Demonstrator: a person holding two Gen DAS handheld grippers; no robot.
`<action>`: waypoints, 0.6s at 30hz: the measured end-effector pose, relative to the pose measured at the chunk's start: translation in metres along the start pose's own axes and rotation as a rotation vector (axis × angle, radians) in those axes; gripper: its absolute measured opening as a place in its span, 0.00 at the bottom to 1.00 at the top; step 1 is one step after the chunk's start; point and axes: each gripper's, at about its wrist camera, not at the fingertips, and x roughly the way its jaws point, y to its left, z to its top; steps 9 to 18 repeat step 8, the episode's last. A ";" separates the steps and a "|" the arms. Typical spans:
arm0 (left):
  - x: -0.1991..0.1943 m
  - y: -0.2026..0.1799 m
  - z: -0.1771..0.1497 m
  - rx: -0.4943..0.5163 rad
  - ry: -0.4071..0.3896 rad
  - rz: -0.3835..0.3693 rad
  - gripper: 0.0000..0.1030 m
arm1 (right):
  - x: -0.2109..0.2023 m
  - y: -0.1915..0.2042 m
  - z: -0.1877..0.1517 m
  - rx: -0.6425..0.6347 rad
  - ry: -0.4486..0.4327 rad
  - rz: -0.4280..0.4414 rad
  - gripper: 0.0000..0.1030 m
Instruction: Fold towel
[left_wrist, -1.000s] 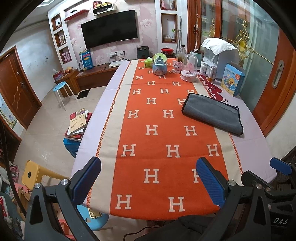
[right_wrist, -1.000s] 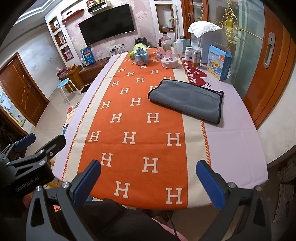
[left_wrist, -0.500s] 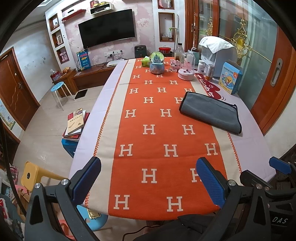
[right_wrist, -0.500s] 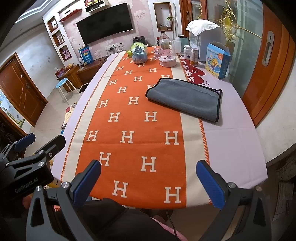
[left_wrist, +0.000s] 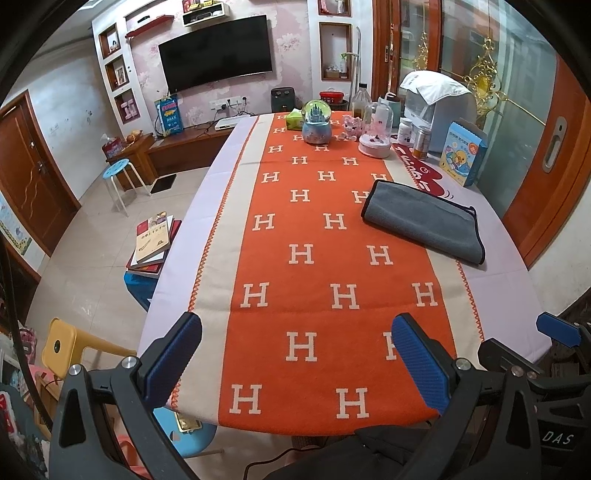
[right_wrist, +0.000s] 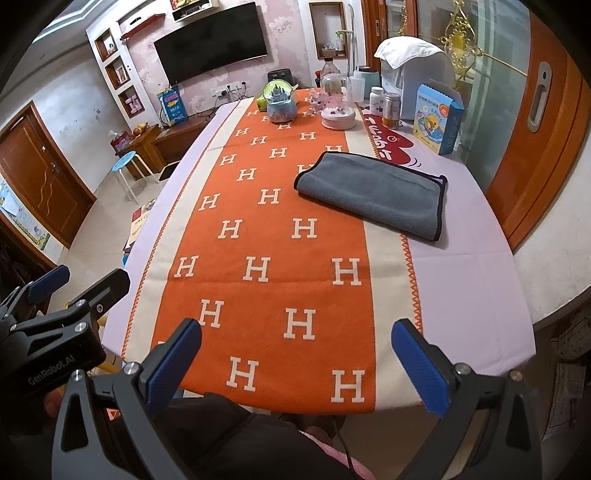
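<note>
The left tool (left_wrist: 297, 349) is held at the near end of the table (left_wrist: 502, 291) with its blue-padded fingers (left_wrist: 173, 354) spread wide and nothing between them; the right tool (right_wrist: 295, 354) sits beside it, likewise spread wide and holding nothing. Each tool shows at the edge of the other's view. Under both lies an orange runner (right_wrist: 280, 236) patterned with white H letters, flanked by beige bands on a lilac cloth. Farther out, toward the right side of the table, the grey towel (right_wrist: 373, 192) lies flat, folded over, with a dark-trimmed edge; it rests partly on the runner and partly on the lilac cloth, well apart from both tools. At the far end stand a snow globe (left_wrist: 316, 122), a glass dome (left_wrist: 376, 129), a few jars, and a blue carton (left_wrist: 461, 153) whose print is hard to read.
</note>
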 end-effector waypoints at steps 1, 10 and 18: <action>0.000 0.001 0.000 0.000 0.001 0.000 0.99 | 0.000 0.001 -0.001 0.000 0.001 0.000 1.00; -0.001 0.002 -0.001 0.000 0.003 -0.001 0.99 | 0.001 0.003 -0.003 0.000 0.003 -0.001 1.00; -0.001 0.002 -0.001 0.000 0.003 -0.001 0.99 | 0.001 0.003 -0.003 0.000 0.003 -0.001 1.00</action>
